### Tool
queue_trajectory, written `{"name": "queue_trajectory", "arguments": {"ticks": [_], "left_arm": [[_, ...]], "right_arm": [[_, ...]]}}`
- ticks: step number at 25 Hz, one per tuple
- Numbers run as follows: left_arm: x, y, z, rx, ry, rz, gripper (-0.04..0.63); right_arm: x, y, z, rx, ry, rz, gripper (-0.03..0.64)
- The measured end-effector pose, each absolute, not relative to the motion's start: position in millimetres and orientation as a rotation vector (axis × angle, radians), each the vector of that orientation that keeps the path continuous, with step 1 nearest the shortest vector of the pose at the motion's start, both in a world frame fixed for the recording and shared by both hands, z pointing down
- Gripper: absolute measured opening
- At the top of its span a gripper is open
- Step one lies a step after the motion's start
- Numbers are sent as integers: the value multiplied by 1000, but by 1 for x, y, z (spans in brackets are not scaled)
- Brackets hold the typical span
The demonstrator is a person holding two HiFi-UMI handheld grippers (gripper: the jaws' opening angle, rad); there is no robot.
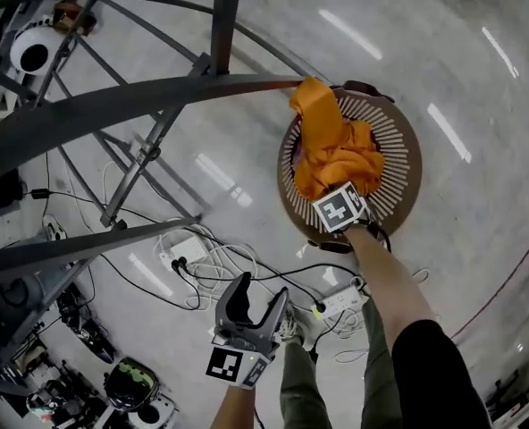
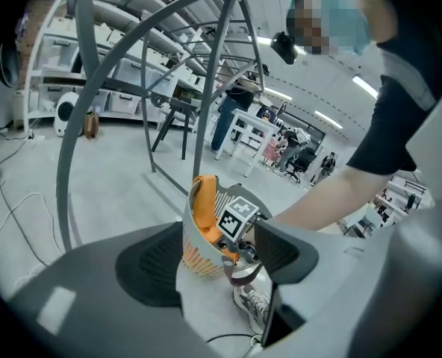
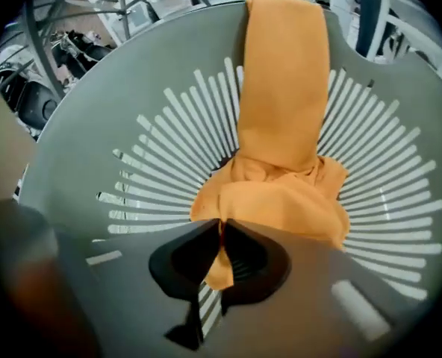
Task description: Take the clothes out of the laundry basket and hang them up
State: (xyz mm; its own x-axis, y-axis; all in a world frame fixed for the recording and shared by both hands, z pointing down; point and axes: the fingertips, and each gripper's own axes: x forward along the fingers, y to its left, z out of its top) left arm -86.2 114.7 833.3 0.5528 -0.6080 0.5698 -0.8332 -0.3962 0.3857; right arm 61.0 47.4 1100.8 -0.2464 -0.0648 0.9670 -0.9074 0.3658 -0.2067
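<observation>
An orange garment (image 1: 331,146) lies bunched in the round slatted laundry basket (image 1: 403,146) on the floor, with one end draped over the far rim. My right gripper (image 1: 357,190) reaches down into the basket. In the right gripper view its jaws (image 3: 221,230) are pinched on a fold of the orange garment (image 3: 281,133), with the basket wall (image 3: 131,88) behind. My left gripper (image 1: 257,300) hangs low near my legs, open and holding nothing. In the left gripper view (image 2: 217,256) it looks toward the basket (image 2: 195,259) and the garment (image 2: 204,200).
A grey metal drying rack (image 1: 157,96) with curved bars stands to the left of the basket, one bar ending near the rim. Cables and a power strip (image 1: 188,256) lie on the floor between rack and feet. A shoe (image 2: 254,304) stands beside the basket.
</observation>
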Motion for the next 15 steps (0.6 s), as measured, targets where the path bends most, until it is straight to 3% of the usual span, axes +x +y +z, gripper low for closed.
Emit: {"name": "queue_trajectory", "arguments": {"ticks": [1,8,15], "left_arm": [[-90,117,834,2135,-1156,451,278],[-110,116,814,2133,-1194,442,278],[-105,104,775,2162,-1208,404,278]], "right_arm": [[64,46,1101,921,-1603,1063,22],[74,41,1054,1075,-1735,1173,17],[86,42,919,1167,-2004,1144,15]]}}
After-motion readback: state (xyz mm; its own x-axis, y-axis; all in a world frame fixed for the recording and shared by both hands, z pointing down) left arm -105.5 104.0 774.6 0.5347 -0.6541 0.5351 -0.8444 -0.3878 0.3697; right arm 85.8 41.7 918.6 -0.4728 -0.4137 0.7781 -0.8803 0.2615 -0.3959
